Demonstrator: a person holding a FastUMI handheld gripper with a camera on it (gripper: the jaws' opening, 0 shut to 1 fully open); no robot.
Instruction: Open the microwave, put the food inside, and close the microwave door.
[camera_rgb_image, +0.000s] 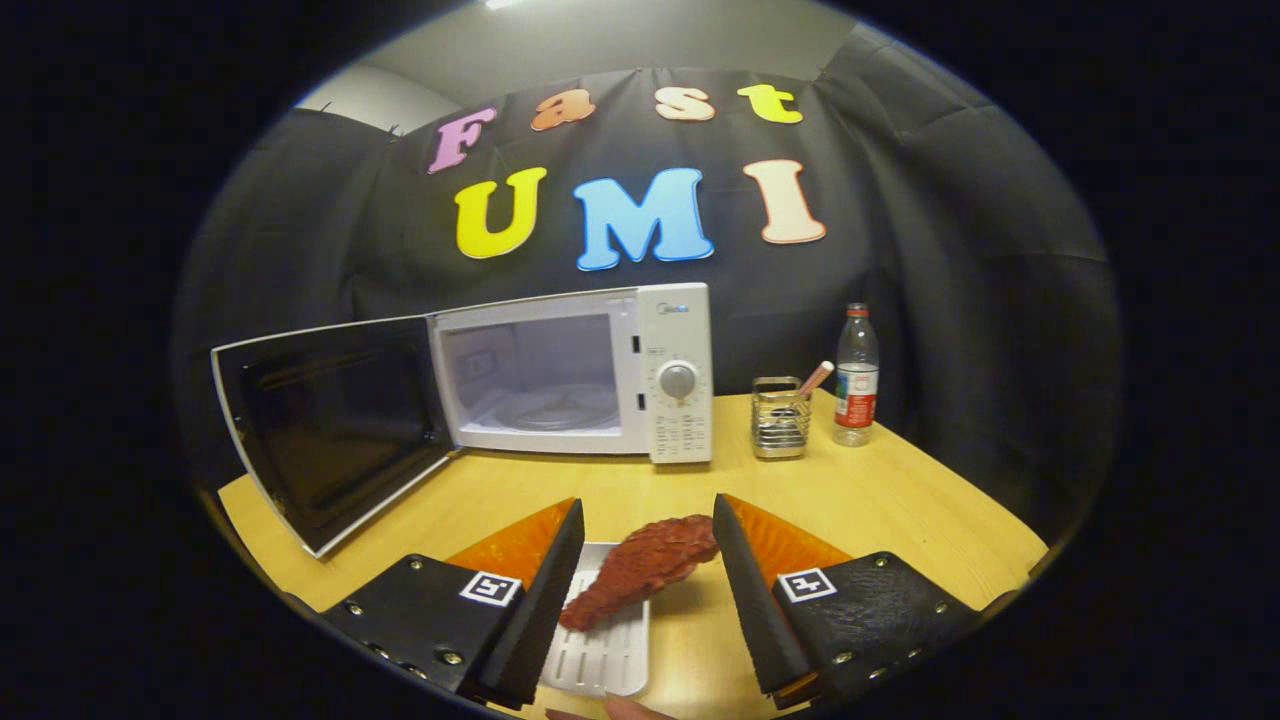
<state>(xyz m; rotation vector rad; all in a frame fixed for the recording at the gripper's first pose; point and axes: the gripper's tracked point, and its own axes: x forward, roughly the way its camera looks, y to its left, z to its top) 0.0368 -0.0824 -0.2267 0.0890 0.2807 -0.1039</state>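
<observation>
Looking along the claw (648, 520), I see its fingers spread wide, with nothing pressed between them. A reddish piece of food (640, 568) lies in the gap, its far end close to the right finger (745, 580), though I cannot tell if they touch; the left finger (545, 590) stands apart from it. The food's near end sits over a white slotted tray (610, 655), which rests on the counter (880, 500) between the fingers. At six o'clock, just under the tray, a fingertip (630, 710) peeks in.

Beyond the fingers, at twelve o'clock, stands the microwave (675, 375), its door (330, 430) swung wide open toward ten o'clock, the cavity showing a glass turntable (560, 405). At about one o'clock from the claw, just right of the microwave, a metal holder (780, 420) carries a pen (815, 378), and a bottle (857, 380) stands just beside it.
</observation>
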